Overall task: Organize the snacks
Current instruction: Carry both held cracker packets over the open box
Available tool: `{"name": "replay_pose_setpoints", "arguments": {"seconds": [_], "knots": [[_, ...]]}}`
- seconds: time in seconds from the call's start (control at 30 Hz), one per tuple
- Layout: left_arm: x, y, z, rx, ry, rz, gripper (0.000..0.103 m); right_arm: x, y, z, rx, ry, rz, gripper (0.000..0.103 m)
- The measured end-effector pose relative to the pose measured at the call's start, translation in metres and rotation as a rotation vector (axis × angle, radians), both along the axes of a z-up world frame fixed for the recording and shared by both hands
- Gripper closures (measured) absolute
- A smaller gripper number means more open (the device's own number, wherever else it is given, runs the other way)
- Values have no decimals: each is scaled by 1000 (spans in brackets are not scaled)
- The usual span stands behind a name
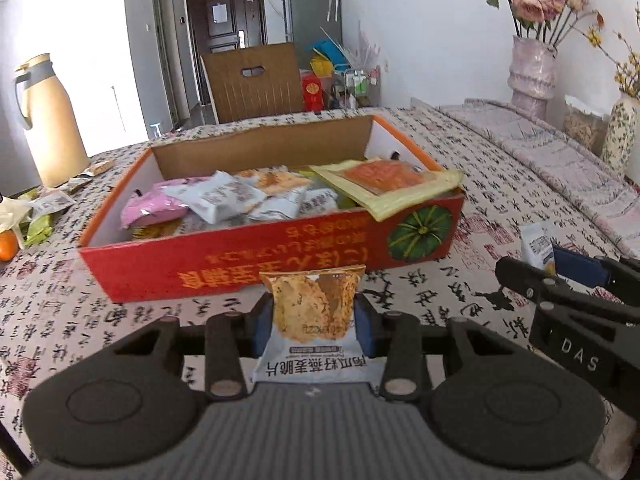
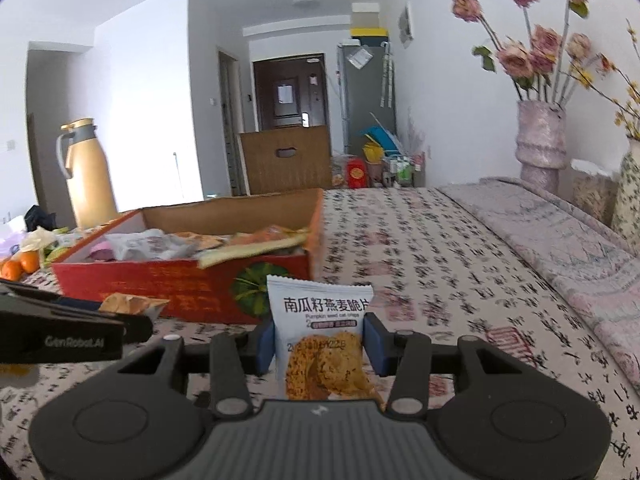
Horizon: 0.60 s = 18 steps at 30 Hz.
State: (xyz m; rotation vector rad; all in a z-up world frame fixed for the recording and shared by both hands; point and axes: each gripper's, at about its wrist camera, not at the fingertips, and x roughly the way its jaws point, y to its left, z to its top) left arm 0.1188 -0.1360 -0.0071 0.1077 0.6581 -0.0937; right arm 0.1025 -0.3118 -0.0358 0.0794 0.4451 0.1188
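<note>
Crinkly foil-plastic is the material of both snack packets, so I judge them very light, soft at the edges and a little slippery; the oat crisps inside are surely fragile and a hard squeeze can break them. The flat middle of the pouch is the reasonable place to hold, and that is where each pair of tongs has it.

The left gripper point(image 1: 314, 316) is closed on a pumpkin seed oat crisp packet point(image 1: 314, 320), which stands upside down between the blue pads point(image 1: 262, 320); the pads press its two side edges. The packet is above the calligraphy tablecloth point(image 1: 440, 292), just in front of the near wall of the red pumpkin carton point(image 1: 224, 256), not yet over it.

The right gripper point(image 2: 319, 344) is closed on a second packet of the same kind point(image 2: 320, 332), this one upright, printed name on top. It is near the front right corner of the red pumpkin carton, the corner with the green pumpkin picture point(image 2: 252, 284), and also still outside.

Inside the carton many snack bags already lie in a loose heap point(image 1: 240, 196), and one yellow-orange flat pouch point(image 1: 388, 184) hangs over the near rim at the right corner. To the left of the carton some loose wrappers and oranges point(image 2: 20, 266) lie near a beige thermos jug point(image 2: 86, 172).

Because the pile is uneven, I think a packet dropped on it may slide; the emptier place seems to be along the back cardboard wall of the carton.
</note>
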Motion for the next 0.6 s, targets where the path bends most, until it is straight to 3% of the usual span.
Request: {"name": "replay_pose_setpoints", "arguments": {"seconds": [0.3,0.6], "knots": [[0,41,27,-55,-84,35,61,-1,33,29,-17,-75,43,59],[27,67,46,-83,-132,72,61,29,58,51,-46,-111,63,59]]}}
